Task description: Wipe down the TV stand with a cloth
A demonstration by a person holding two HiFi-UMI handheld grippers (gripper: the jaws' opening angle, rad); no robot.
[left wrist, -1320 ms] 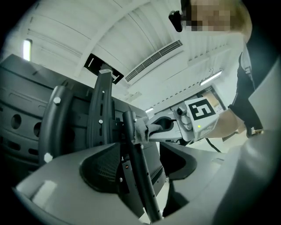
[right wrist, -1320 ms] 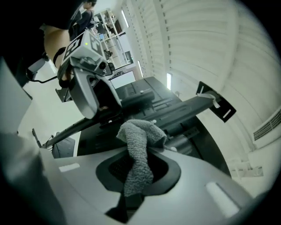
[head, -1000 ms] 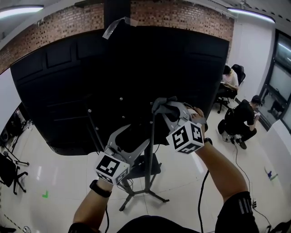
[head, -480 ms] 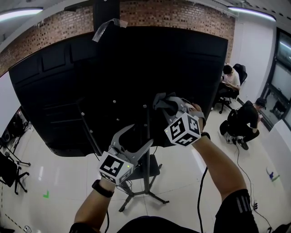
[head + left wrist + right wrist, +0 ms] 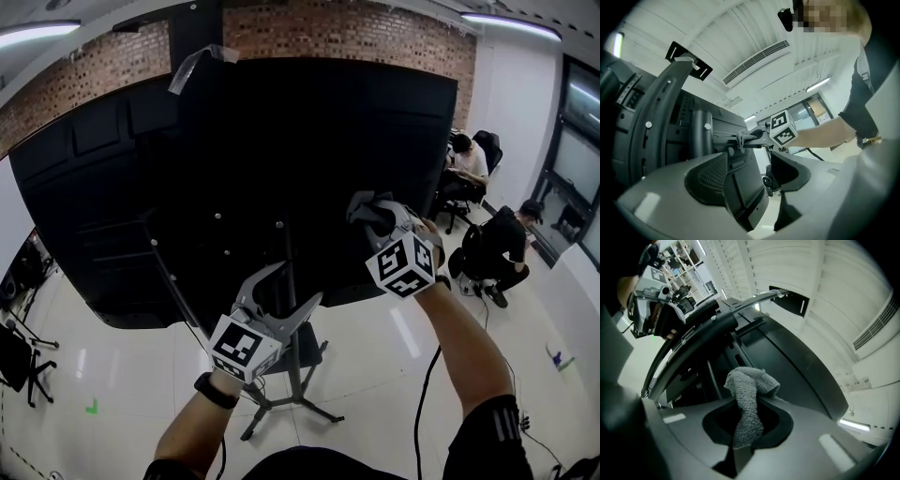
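Right gripper [image 5: 379, 212] sits at 3 o'clock of frame centre in the head view, jaws clamped on a grey terry cloth [image 5: 364, 202]. The right gripper view confirms it: a cloth strip is nipped between the jaws, with a loose bunch poking out past the tips. The bunch sits in front of the lower right of the TV [image 5: 281, 141], on its black back panel; contact or a small gap, can't tell from any view. Left gripper [image 5: 292, 285] is at 7 o'clock from the right one, lower and nearer the person, jaws spread wide, nothing gripped. Its own view shows only a dark flat panel behind the gap. On the TV stand [image 5: 296, 380], a dark centre pole drops from the panel toward 6 o'clock. In the head view it runs behind the gap between the left gripper's jaws; depth there is unclear. It carries a small dark shelf [image 5: 312, 345] and ends in splayed legs on the glossy white floor [image 5: 112, 375]. A slanted strut [image 5: 173, 281] is at 9 o'clock of the left gripper. A pale tape strip [image 5: 199, 62] hangs at the panel's top edge, 11 o'clock. Brick wall [image 5: 375, 28] is at 12. A seated person [image 5: 469, 159] and a crouched person [image 5: 506, 239] are at the 3 o'clock edge, well apart from the stand.
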